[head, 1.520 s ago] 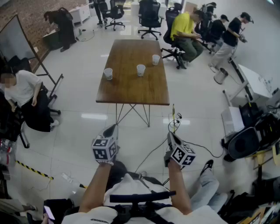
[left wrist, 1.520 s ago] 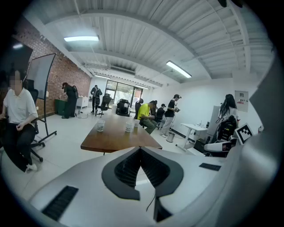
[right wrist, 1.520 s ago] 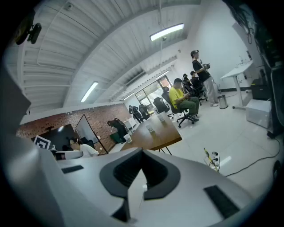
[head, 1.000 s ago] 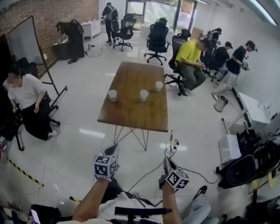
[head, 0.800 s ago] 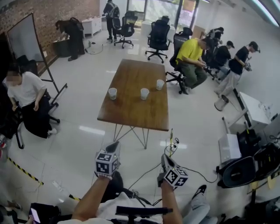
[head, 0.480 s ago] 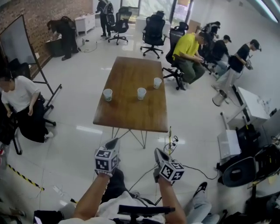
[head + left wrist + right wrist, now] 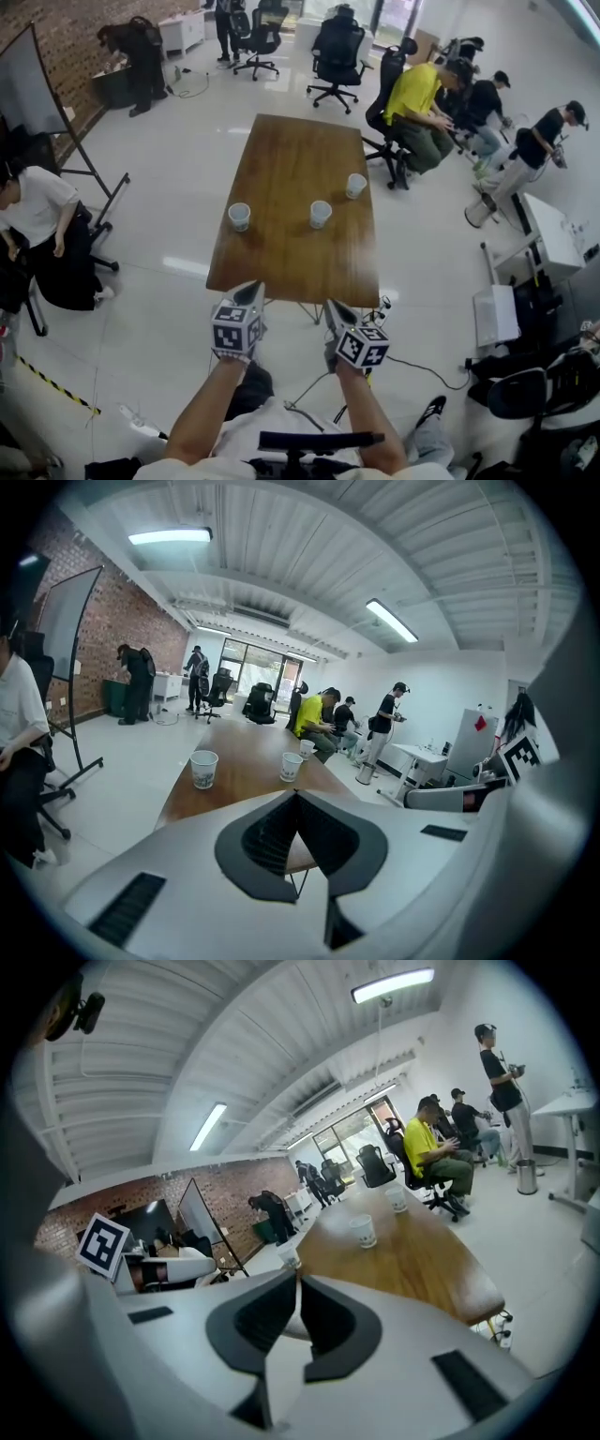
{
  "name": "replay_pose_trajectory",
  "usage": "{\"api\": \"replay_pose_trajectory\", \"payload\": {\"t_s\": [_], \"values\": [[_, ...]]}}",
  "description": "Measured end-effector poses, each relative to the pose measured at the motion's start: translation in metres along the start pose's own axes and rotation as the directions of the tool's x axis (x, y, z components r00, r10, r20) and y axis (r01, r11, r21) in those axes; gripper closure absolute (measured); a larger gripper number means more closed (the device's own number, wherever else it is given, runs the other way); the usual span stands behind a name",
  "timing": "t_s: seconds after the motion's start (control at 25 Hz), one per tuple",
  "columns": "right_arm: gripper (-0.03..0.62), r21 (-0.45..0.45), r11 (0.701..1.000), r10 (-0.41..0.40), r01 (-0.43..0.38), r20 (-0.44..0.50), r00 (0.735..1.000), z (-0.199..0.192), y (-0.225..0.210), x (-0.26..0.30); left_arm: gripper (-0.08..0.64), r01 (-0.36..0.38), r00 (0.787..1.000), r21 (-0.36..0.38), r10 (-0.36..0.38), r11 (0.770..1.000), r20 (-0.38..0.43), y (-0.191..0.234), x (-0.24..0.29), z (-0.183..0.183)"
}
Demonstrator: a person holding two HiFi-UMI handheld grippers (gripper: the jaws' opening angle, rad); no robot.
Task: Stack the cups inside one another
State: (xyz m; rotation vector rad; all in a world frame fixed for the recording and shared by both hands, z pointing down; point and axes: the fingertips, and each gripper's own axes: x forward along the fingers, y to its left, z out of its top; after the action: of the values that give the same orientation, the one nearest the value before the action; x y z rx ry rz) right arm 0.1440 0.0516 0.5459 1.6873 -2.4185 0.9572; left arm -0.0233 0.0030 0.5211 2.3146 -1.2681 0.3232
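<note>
In the head view the seated person at the left edge is cut off by the frame, the legs of the table at centre are almost wholly hidden under its top, and the print on the left cup is too small to read in any view.

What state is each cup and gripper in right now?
left cup: upright on table, unstacked
middle cup: upright, unstacked
right cup: upright, unstacked
left gripper: jaws together, empty
right gripper: jaws just been opening, slightly apart, nothing between
</note>
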Motion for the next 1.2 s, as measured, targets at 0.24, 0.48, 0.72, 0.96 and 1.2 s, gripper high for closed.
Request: {"api": "replay_pose_trajectory", "payload": {"t_s": [0.24, 0.48, 0.72, 0.96, 1.2], "values": [[0.521, -0.044, 0.999, -0.012, 0.011, -0.022, 1.0, 0.039, 0.001, 0.086, 0.563, -0.007, 1.0, -0.027, 0.006, 1.0, -0.028, 0.047, 0.044, 0.022], [0.462, -0.089, 0.996, -0.009, 0.002, -0.081, 0.997, 0.056, 0.018, 0.159, 0.563, -0.004, 0.998, -0.062, 0.0, 0.998, -0.064, 0.094, 0.068, 0.029], [0.462, -0.169, 0.985, 0.012, -0.035, -0.136, 0.991, 0.088, 0.032, 0.214, 0.563, 0.007, 0.997, -0.081, -0.013, 0.997, -0.082, 0.117, 0.085, 0.037], [0.462, -0.204, 0.976, 0.025, -0.078, -0.249, 0.968, 0.095, 0.034, 0.267, 0.563, -0.015, 0.996, -0.117, 0.005, 0.993, -0.085, 0.131, 0.097, 0.043], [0.461, -0.216, 0.967, 0.051, -0.137, -0.359, 0.932, 0.098, 0.043, 0.327, 0.563, -0.048, 0.995, -0.151, 0.033, 0.987, -0.097, 0.147, 0.112, 0.042]]}}
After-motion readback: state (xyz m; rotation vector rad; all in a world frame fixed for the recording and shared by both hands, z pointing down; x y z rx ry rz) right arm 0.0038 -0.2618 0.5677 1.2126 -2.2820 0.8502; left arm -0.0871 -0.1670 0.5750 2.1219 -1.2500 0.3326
